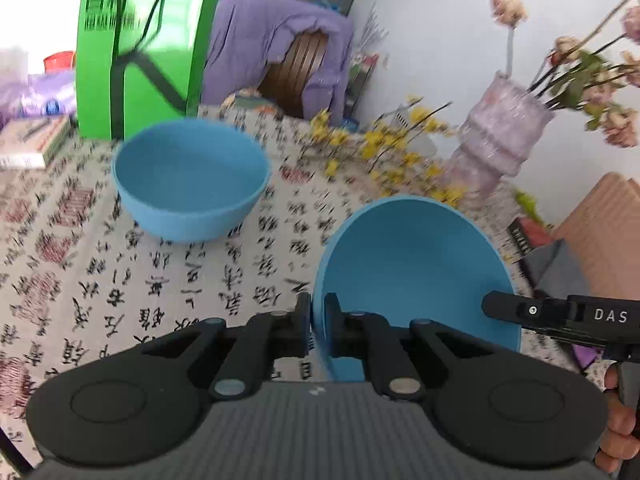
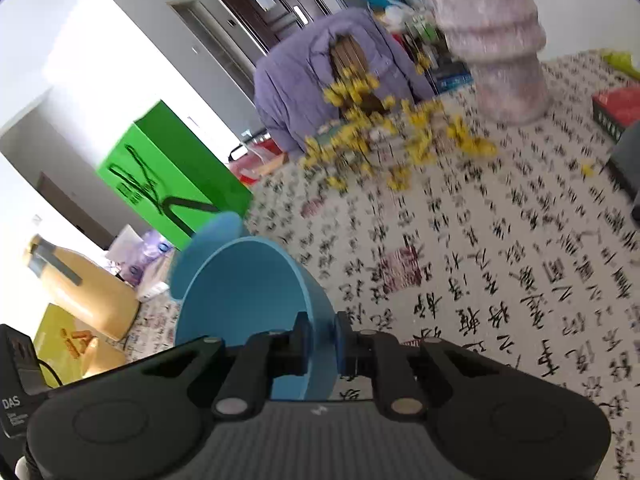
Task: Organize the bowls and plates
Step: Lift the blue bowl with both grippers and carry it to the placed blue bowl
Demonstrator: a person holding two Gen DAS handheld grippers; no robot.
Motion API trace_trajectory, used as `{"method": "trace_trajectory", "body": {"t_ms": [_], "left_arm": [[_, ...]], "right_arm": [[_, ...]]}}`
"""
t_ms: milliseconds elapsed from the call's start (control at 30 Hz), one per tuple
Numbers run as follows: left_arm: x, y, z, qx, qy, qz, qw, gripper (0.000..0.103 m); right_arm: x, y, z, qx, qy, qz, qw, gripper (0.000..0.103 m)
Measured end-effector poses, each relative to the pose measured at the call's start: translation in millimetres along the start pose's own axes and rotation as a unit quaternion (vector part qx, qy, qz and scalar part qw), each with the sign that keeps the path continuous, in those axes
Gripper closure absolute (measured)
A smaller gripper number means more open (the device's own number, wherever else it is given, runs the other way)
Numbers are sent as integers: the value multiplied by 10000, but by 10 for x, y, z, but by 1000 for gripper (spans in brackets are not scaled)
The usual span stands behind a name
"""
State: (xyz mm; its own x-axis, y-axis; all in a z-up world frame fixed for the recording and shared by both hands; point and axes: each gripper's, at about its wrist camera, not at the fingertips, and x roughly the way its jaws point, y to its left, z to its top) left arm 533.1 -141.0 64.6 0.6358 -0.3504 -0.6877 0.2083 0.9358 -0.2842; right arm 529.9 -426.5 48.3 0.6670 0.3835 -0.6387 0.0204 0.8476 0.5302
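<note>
My left gripper (image 1: pixel 317 320) is shut on the left rim of a blue bowl (image 1: pixel 416 280) and holds it tilted above the table. My right gripper (image 2: pixel 321 338) is shut on the right rim of the same blue bowl (image 2: pixel 244 304); its finger (image 1: pixel 516 310) shows at the bowl's right side in the left wrist view. A second blue bowl (image 1: pixel 190 176) stands upright on the calligraphy-print tablecloth (image 1: pixel 160 280), ahead and to the left. Its rim (image 2: pixel 212 232) peeks out behind the held bowl in the right wrist view.
A green bag (image 1: pixel 148 40) stands behind the second bowl. A pink vase (image 1: pixel 500 136) with dried flowers and yellow flower sprigs (image 1: pixel 384 148) lie at the back right. Books (image 1: pixel 32 140) lie at the left, a yellow thermos (image 2: pixel 80 288) further left, a purple-draped chair (image 1: pixel 280 52) behind.
</note>
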Motion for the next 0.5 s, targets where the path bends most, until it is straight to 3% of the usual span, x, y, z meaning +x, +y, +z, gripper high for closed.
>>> {"method": "trace_trajectory", "body": {"t_ms": [267, 500], "left_arm": [[-713, -352, -142, 206, -92, 159, 9996, 96], [-1316, -449, -692, 168, -122, 151, 9997, 96]], "right_arm": [[-713, 228, -197, -246, -298, 127, 9992, 92], [-1258, 262, -768, -262, -164, 331, 9990, 91]]}}
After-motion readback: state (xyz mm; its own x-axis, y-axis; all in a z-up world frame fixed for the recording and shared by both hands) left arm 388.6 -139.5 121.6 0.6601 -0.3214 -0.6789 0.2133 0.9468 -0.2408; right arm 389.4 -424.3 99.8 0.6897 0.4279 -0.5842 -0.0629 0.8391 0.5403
